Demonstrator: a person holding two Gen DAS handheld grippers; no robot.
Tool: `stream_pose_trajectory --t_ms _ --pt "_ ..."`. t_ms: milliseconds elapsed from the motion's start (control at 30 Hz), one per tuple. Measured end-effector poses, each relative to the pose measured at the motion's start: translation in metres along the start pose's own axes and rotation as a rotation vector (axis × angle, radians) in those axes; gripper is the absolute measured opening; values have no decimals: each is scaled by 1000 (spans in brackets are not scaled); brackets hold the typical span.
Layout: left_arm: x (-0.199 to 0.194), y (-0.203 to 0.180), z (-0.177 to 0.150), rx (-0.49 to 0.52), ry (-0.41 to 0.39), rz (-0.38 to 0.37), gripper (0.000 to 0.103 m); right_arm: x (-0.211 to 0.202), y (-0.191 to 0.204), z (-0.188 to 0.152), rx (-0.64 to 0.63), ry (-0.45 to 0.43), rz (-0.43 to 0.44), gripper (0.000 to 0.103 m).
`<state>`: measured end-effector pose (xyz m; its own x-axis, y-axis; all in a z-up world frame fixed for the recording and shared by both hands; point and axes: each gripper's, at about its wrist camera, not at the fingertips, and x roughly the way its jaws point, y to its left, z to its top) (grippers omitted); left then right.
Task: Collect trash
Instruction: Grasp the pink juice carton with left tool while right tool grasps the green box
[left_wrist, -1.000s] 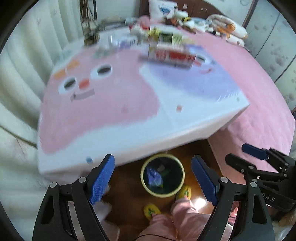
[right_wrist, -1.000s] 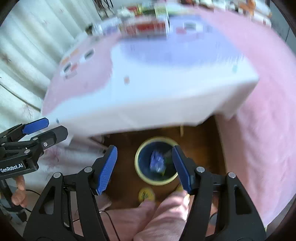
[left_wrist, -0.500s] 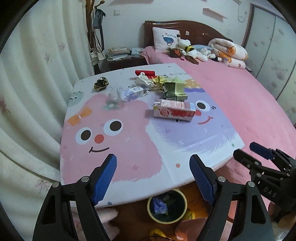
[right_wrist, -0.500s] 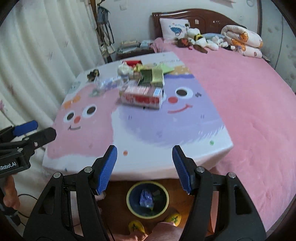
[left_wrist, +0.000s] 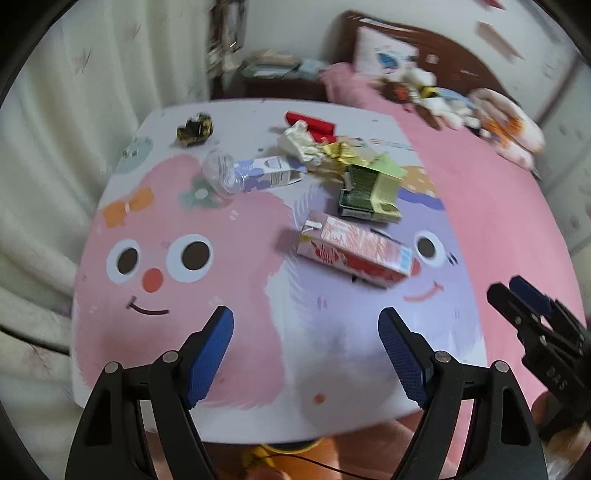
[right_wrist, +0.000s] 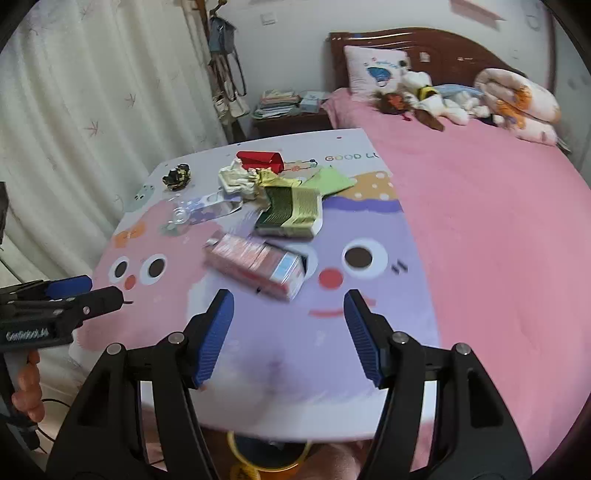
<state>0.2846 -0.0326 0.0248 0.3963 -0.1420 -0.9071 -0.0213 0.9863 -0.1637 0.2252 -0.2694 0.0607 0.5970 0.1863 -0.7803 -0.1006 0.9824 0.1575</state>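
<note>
Trash lies on the far half of a cartoon-face table (left_wrist: 192, 350): a pink carton (left_wrist: 354, 253) (right_wrist: 256, 264) lying flat, a green box (left_wrist: 371, 194) (right_wrist: 291, 212), a blue-white carton with a clear plastic cup (left_wrist: 255, 173) (right_wrist: 207, 210), crumpled wrappers (left_wrist: 306, 146) (right_wrist: 243, 181), a red packet (left_wrist: 310, 122) (right_wrist: 260, 160) and a dark gold wrapper (left_wrist: 194, 127) (right_wrist: 176, 176). My left gripper (left_wrist: 306, 350) is open and empty over the near table. My right gripper (right_wrist: 290, 332) is open and empty, just short of the pink carton. The yellow-rimmed bin (right_wrist: 266, 458) is mostly hidden under the table's near edge.
A pink bed (right_wrist: 498, 221) with pillow and soft toys (right_wrist: 424, 96) runs along the table's right side. White curtains (right_wrist: 92, 110) hang at the left. A nightstand with books (right_wrist: 284, 107) stands behind the table.
Both grippers have risen from over the bin below the table edge and moved forward over the tabletop toward the trash. Both stay open and empty.
</note>
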Motion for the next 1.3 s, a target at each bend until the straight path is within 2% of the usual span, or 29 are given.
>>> stream_pose_trajectory --t_ms 167,267,400,467,600,700,800,867,1000,1067,1167,1200,1300 --pt "54 -17 38 -159 62 38 82 54 -50 40 -41 90 66 59" --pt "88 -25 55 -257 100 72 82 83 -71 57 -79 124 101 59" --pt "123 -32 69 -339 144 117 81 119 -90 71 -104 176 156 59" --pt "136 -35 72 -374 165 141 80 135 -91 75 -126 199 176 59" --pt "160 -36 76 -452 200 141 79 159 -88 81 -150 225 211 59" --pt "170 -35 79 -507 184 118 79 172 -85 85 -170 238 237 59" --pt "178 -36 84 -528 187 113 79 179 -80 86 -199 246 246 59" --pt "186 -39 87 -536 206 128 75 187 -80 87 -209 258 254 59" --pt "197 -40 84 -572 229 99 72 196 -80 89 -215 277 266 59" --pt "203 -42 80 -579 246 112 68 200 -78 90 -227 279 272 59" --pt "210 -39 71 -608 273 85 58 203 -77 94 -234 280 288 59" --pt "211 -38 68 -619 279 72 51 204 -77 95 -239 279 292 59" --pt "212 -38 61 -626 279 52 40 207 -75 99 -257 276 301 59"
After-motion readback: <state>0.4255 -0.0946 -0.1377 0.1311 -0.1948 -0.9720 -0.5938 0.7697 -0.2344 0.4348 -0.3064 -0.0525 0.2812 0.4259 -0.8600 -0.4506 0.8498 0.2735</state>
